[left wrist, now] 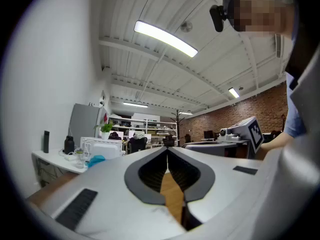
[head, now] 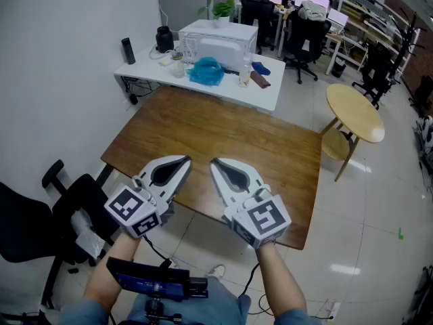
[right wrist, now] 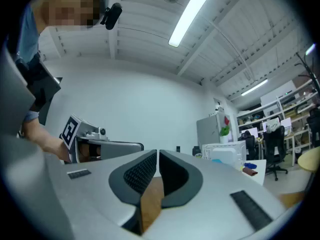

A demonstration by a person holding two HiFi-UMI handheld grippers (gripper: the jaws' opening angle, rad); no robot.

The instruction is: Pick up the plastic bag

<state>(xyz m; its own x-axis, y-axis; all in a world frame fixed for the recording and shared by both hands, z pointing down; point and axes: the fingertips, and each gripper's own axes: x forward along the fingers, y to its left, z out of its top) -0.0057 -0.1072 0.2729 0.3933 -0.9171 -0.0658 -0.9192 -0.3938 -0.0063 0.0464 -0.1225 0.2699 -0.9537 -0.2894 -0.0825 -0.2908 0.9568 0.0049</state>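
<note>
Left tool (head: 185, 160) closed, right tool (head: 215, 163) closed

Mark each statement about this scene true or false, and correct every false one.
1. The blue plastic bag lies on the white table, by the microwave. True.
2. The left gripper holds the bag. False: its fingers are shut on nothing, over the brown table.
3. The right gripper is over the brown table. True.
4. The right gripper's fingers are wide apart. False: they are together.
5. The round table stands left of the brown table. False: in the head view it stands to its right.
</note>
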